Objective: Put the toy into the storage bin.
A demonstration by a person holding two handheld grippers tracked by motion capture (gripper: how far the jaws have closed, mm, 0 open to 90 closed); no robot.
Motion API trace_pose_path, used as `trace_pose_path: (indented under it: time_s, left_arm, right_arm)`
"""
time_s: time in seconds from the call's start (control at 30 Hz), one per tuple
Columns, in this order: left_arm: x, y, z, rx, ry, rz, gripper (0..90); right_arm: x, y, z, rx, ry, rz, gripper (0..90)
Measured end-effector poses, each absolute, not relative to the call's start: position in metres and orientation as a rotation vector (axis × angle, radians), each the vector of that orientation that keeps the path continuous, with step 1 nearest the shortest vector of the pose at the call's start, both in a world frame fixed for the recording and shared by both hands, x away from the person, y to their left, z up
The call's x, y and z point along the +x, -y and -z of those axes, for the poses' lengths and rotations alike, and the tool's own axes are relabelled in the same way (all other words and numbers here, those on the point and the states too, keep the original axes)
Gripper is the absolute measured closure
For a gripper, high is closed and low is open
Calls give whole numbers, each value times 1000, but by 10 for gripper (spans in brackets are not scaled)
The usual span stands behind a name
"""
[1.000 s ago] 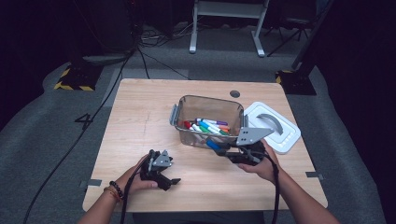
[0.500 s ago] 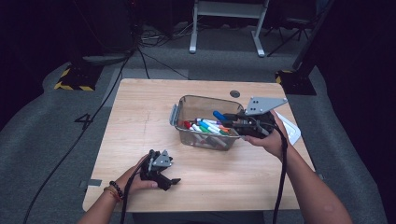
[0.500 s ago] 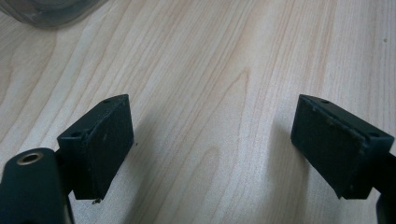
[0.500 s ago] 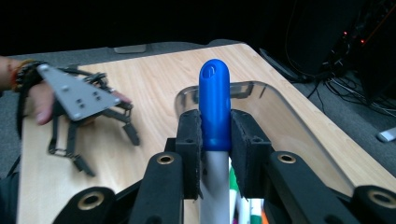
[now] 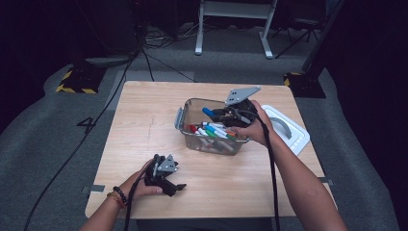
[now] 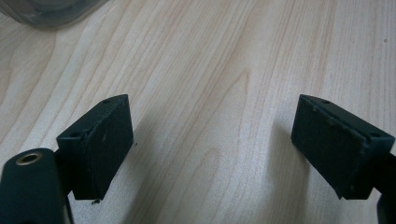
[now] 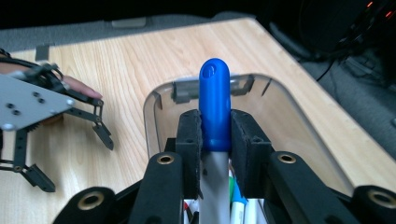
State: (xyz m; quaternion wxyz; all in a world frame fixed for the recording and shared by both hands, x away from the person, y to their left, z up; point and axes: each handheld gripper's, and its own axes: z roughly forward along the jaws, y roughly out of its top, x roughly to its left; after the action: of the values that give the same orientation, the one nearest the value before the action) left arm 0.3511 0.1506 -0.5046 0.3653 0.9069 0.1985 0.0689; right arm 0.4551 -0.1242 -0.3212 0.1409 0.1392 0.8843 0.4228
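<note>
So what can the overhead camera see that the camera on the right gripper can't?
High view alone: the white lid beside the bin, the floor cables, the person's forearms.

Right gripper view alone: close up, the right gripper with its fingers clamped on a blue-capped marker.

Both: the clear bin of markers, the wooden table, and the open left gripper resting on it.

The table [image 5: 144, 144] is evenly lit from above against dark, murky surroundings (soft shadows under the jaws), with slight softness throughout.
</note>
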Motion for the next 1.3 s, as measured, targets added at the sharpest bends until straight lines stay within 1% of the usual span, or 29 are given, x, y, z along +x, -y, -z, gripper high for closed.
trace_pose_path:
  time_s: [0.1,0.17,0.43,0.7,0.73,0.77,0.8,0.83,0.87,1.0,1.1,1.13,1.17,1.2,1.23,1.27,1.3]
  left_arm:
    - [351,-151,505,2332,-510,-179,133]
    - [351,-150,505,2331,-510,-178,133]
    - [351,-151,505,2331,-510,-178,133]
    - [351,-151,505,2332,-510,-178,133]
    - [351,-150,505,2331,-511,-177,133]
    - [351,-150,505,2331,-511,-177,133]
    - [351,-151,505,2331,-510,-178,133]
    - [351,-151,505,2331,-514,-178,133]
    - [351,-151,505,2331,-513,-177,133]
    - [351,-151,505,2331,-514,-177,133]
    - [351,-151,505,2331,-514,-177,133]
    - [351,-151,505,2331,-514,-177,133]
    - [351,-151,505,2331,-514,-177,133]
    - [351,-151,505,2331,-514,-177,133]
    - [351,-151,505,2331,-514,-177,133]
    - [351,-151,505,2331,-514,-177,133]
    - [351,-151,505,2331,-514,-177,133]
  right_arm:
    - [461,118,328,398,-2577,-1187,747]
    - [469,111,343,405,-2636,-1128,748]
    - [482,101,377,407,-2820,-900,747]
    - [485,93,386,423,-2891,-725,740]
    - [485,90,387,409,-2888,-704,699]
    - [485,90,387,409,-2888,-704,699]
    - [485,90,386,411,-2882,-708,673]
    - [486,91,385,449,-2829,-715,577]
    - [486,92,384,450,-2821,-731,576]
    - [485,117,364,494,-2730,-906,518]
    - [481,148,344,546,-2623,-1015,492]
    - [481,148,344,546,-2623,-1015,492]
    - [477,175,332,575,-2527,-1046,477]
    - [477,175,332,575,-2527,-1046,477]
    - [476,187,329,600,-2493,-1054,473]
    - [473,211,325,636,-2449,-1058,461]
    - [473,211,325,636,-2449,-1058,461]
